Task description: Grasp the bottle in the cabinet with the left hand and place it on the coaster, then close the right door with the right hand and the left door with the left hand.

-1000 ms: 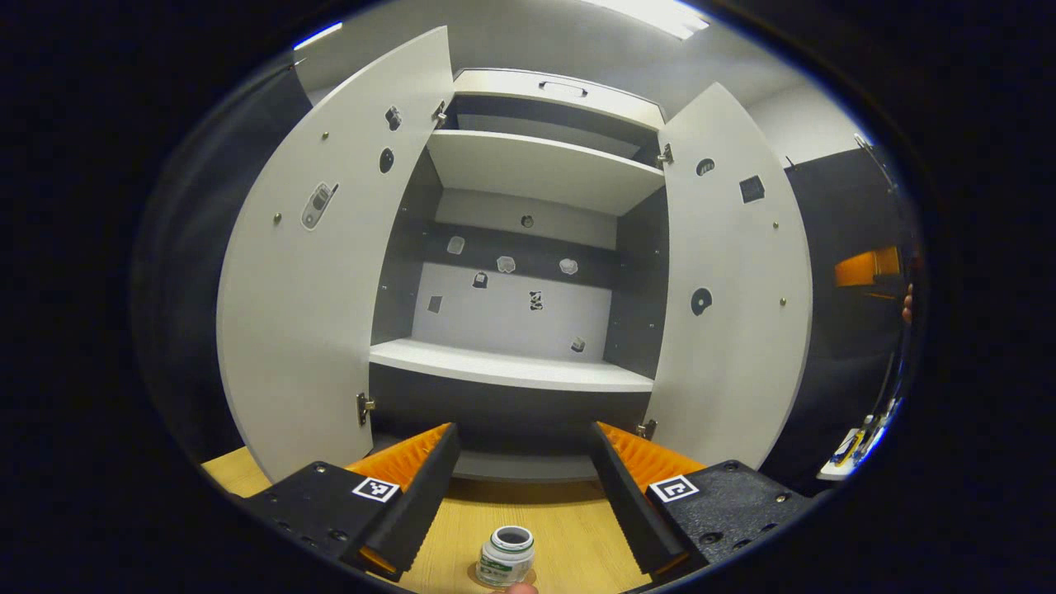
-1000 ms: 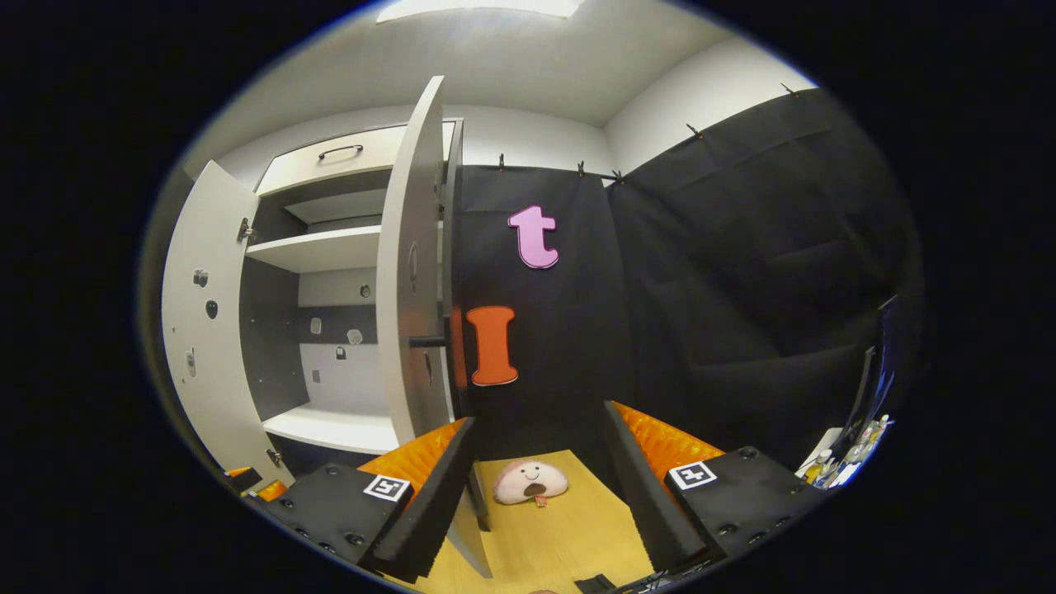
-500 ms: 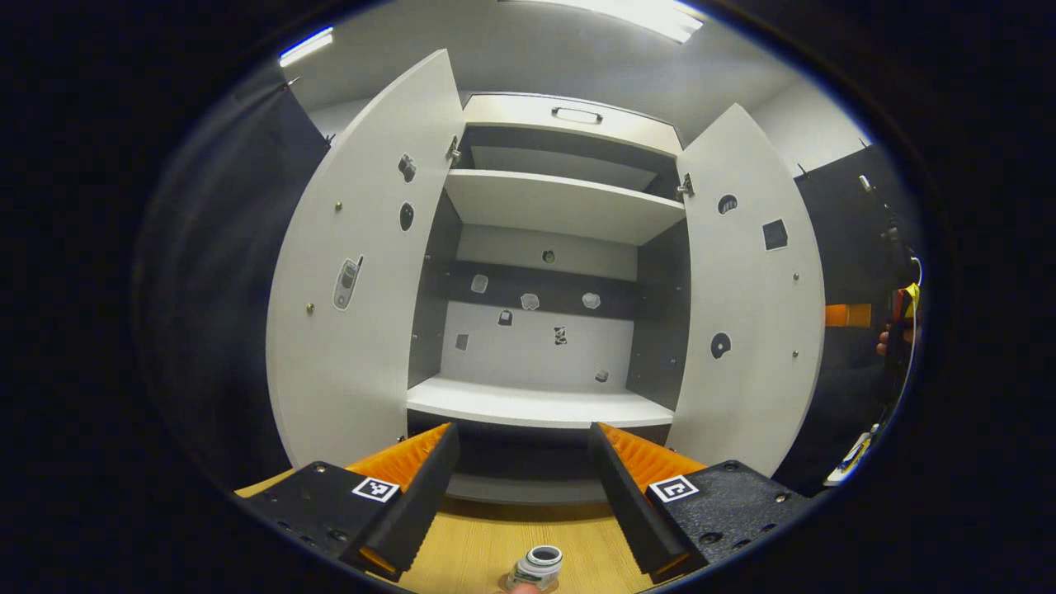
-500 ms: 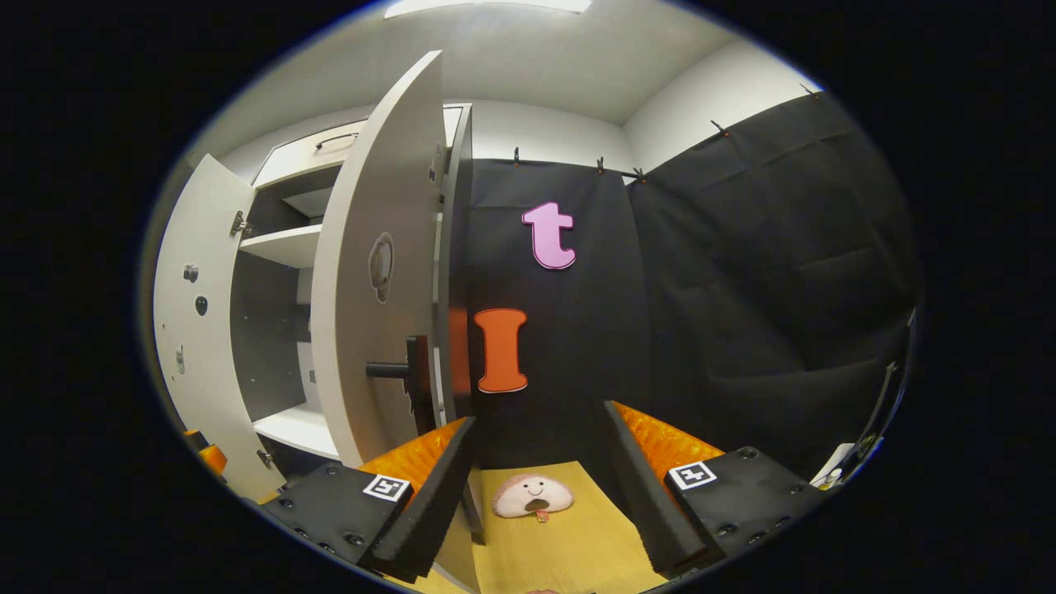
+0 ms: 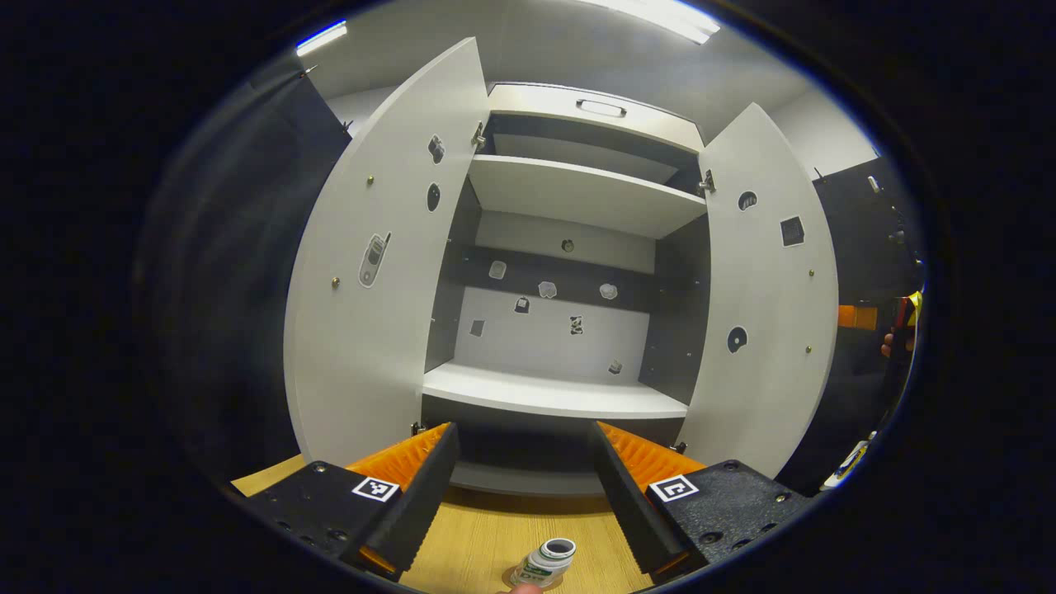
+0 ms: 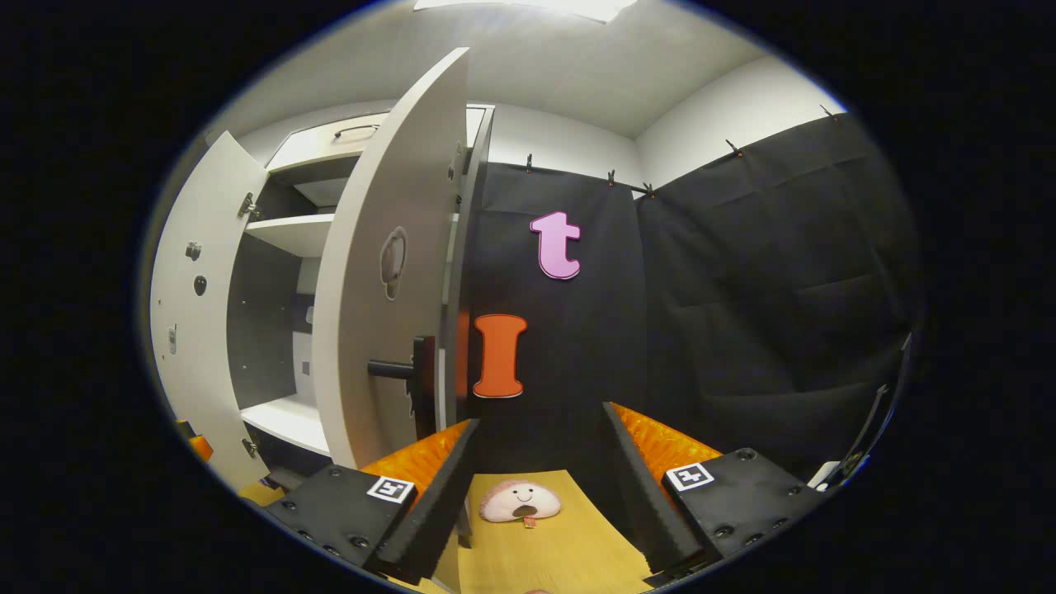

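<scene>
Both cabinet (image 5: pixel 569 396) doors stand open. Before it, the bottle (image 5: pixel 546 563) sits on the coaster (image 5: pixel 509 575), below the wide, empty left gripper (image 5: pixel 521 470). Beside the right door (image 6: pixel 379 272), the right gripper (image 6: pixel 538 462) gapes empty.

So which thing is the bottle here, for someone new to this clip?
Find the tall white cabinet with both doors open. On the wooden table before it, between the left gripper fingers, stands a small white bottle on a round coaster, the lone container there.
</scene>
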A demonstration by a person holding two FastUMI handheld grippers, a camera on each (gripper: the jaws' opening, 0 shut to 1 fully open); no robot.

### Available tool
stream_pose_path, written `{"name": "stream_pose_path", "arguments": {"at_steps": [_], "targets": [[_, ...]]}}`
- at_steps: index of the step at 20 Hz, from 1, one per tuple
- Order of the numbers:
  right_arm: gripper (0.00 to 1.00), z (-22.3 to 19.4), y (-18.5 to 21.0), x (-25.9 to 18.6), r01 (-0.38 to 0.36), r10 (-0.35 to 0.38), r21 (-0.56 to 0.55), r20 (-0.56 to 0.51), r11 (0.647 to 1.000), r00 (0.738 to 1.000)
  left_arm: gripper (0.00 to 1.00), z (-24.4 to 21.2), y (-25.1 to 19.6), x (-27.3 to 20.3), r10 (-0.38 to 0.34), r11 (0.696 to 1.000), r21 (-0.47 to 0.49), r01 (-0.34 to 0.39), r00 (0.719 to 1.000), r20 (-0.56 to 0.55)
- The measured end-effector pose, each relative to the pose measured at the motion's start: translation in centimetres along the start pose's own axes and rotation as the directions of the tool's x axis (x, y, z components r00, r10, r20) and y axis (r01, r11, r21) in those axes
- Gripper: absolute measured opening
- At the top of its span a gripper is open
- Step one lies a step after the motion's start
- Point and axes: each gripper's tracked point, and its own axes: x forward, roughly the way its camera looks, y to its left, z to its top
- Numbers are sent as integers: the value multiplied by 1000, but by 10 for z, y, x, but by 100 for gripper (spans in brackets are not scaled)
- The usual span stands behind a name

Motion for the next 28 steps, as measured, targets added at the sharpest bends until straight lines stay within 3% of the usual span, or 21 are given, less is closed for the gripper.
{"name": "stream_pose_path", "arguments": {"at_steps": [2, 3, 10, 11, 14, 15, 16, 17, 27, 28], "targets": [[82, 0, 12, -2, -18, 18, 9, 0, 1000, 1000, 95, 4, 3, 2, -6, 1000, -2, 6, 1000, 14], [92, -1, 20, -3, -30, 30, 6, -4, 1000, 1000, 95, 5, 4, 3, -10, 1000, 2, 10, 1000, 16], [92, 0, 98, -6, -152, 152, -13, 5, 988, 988, 95, -1, 21, 4, -6, 1000, -10, 6, 1000, -7], [82, -1, 109, -4, -174, 174, -5, 3, 985, 985, 95, -2, 24, 4, -3, 1000, -11, 3, 1000, -10], [82, -3, 138, 3, -216, 216, 11, 0, 976, 976, 95, -4, 38, 1, 13, 1000, -7, -13, 1000, -12], [96, -5, 149, 3, -241, 241, 20, -8, 970, 971, 95, -4, 42, -1, 22, 1000, -5, -22, 1000, -14], [89, -6, 161, 2, -265, 266, 29, -16, 964, 964, 95, -6, 46, -1, 30, 1000, -3, -30, 999, -15], [89, -7, 171, 1, -285, 285, 33, -18, 958, 958, 95, -5, 48, -1, 37, 999, -1, -37, 999, -15], [88, -19, 223, 26, -351, 355, 87, -37, 932, 934, 95, -1, 61, 0, 52, 999, 7, -52, 998, -17], [96, -21, 224, 30, -346, 350, 80, -43, 935, 936, 95, 1, 62, -1, 55, 998, 11, -54, 998, -13]]}}
